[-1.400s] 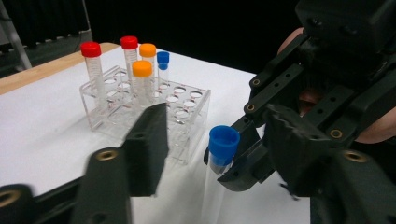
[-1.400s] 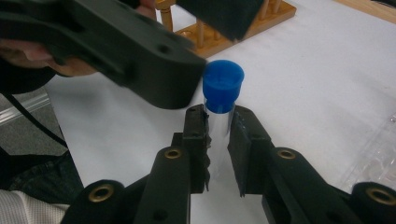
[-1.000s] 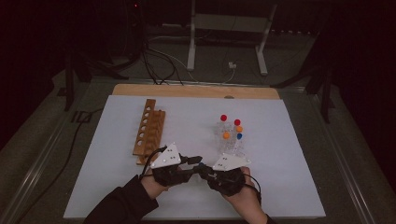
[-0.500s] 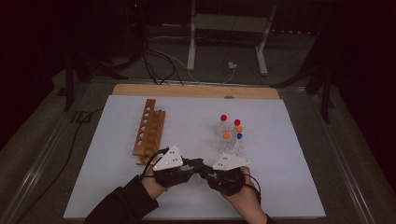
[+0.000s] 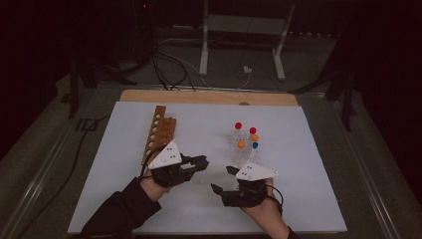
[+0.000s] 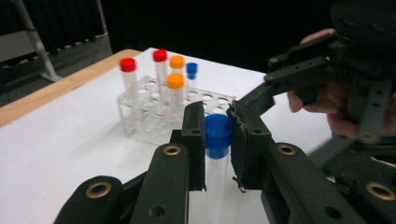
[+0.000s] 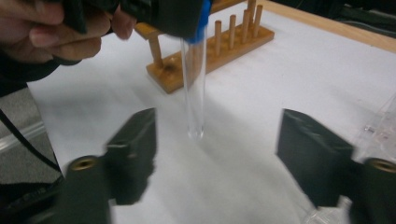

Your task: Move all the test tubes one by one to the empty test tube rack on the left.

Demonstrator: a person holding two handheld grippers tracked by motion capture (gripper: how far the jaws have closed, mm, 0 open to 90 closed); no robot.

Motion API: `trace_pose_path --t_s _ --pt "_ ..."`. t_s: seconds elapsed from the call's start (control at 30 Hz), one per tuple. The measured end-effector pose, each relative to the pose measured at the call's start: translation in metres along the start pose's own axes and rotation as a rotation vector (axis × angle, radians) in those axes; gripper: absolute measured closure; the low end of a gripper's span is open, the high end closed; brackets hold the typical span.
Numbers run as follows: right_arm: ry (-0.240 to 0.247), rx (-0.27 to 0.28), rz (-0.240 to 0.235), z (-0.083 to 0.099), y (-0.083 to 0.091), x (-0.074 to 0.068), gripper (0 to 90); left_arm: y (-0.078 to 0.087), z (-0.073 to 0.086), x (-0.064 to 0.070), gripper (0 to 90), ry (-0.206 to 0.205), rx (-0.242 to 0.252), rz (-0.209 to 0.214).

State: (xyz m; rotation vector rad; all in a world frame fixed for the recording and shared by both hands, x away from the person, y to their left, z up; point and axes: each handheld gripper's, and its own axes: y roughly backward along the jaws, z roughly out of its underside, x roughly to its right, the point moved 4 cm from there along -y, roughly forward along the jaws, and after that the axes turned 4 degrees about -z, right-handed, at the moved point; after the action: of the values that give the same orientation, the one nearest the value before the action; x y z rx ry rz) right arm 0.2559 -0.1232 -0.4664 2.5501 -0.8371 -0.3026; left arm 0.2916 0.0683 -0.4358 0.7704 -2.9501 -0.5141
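We hold a blue-capped test tube in our left gripper, its jaws closed against the blue cap, the clear body hanging straight down above the white table. Our right gripper stands with its jaws spread wide and nothing between them, the tube's rounded tip sitting in the gap but apart from either jaw.

In the high view the left gripper sits at about 7 o'clock from the table's middle and the right gripper at about 5 o'clock, the two close together near the front edge. The clear plastic rack lies at 12 o'clock from the right gripper; it carries five capped tubes, two red, two orange and one blue. The wooden rack stands at 11 o'clock from the left gripper, and we see no tubes in it.

We judge the work to be partway: one tube is out of the clear rack and in mid-air, looking like a handover between our grippers. Which rack it is bound for we cannot tell. Still left: the right jaws closing on the glass, the left letting go, the tube being seated, and the five others handled.
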Motion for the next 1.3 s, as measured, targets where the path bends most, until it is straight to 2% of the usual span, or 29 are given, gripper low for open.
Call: trace_pose_path --t_s 0.03,0.07,0.13,0.3,0.4,0.9,1.0,1.03,1.07,1.1,1.2,1.27,1.3 --pt "-0.003 0.011 0.002 0.0 0.001 0.001 17.3 0.003 -0.004 -0.006 78.0 0.0 0.006 -0.015" --pt "-0.01 0.021 0.001 -0.001 0.002 0.001 13.9 0.003 -0.004 -0.006 78.0 0.0 0.006 -0.015" --pt "-0.013 0.034 0.004 -0.001 0.004 0.002 10.5 0.008 -0.01 -0.014 78.0 0.004 0.016 -0.034" --pt "-0.027 0.055 0.01 -0.001 0.008 0.008 0.0 0.011 -0.016 -0.024 78.0 -0.005 0.02 -0.063" --pt "-0.039 0.064 0.004 -0.001 0.012 0.011 0.0 0.013 -0.019 -0.033 78.0 -0.018 0.014 -0.085" --pt "-0.039 0.072 0.002 -0.001 0.019 0.016 0.0 0.027 -0.039 -0.089 78.0 0.014 0.022 -0.219" --pt "-0.041 0.079 0.004 -0.001 0.019 0.017 0.0 0.027 -0.041 -0.096 78.0 0.012 0.019 -0.232" --pt "-0.042 0.081 0.004 -0.001 0.02 0.017 0.0 0.027 -0.042 -0.103 78.0 0.019 0.019 -0.247" --pt "-0.043 0.081 0.003 -0.001 0.02 0.018 0.0 0.027 -0.042 -0.103 78.0 0.019 0.019 -0.247" --pt "-0.041 0.083 0.008 -0.001 0.02 0.018 0.0 0.028 -0.043 -0.111 78.0 0.031 0.02 -0.261" --pt "-0.043 0.085 0.004 -0.001 0.021 0.018 0.0 0.029 -0.044 -0.119 78.0 0.036 0.021 -0.284" --pt "-0.042 0.088 0.007 -0.001 0.022 0.018 0.0 0.031 -0.047 -0.131 78.0 0.049 0.028 -0.304" --pt "-0.042 0.088 0.007 -0.001 0.022 0.018 0.0 0.031 -0.047 -0.131 78.0 0.049 0.028 -0.304"
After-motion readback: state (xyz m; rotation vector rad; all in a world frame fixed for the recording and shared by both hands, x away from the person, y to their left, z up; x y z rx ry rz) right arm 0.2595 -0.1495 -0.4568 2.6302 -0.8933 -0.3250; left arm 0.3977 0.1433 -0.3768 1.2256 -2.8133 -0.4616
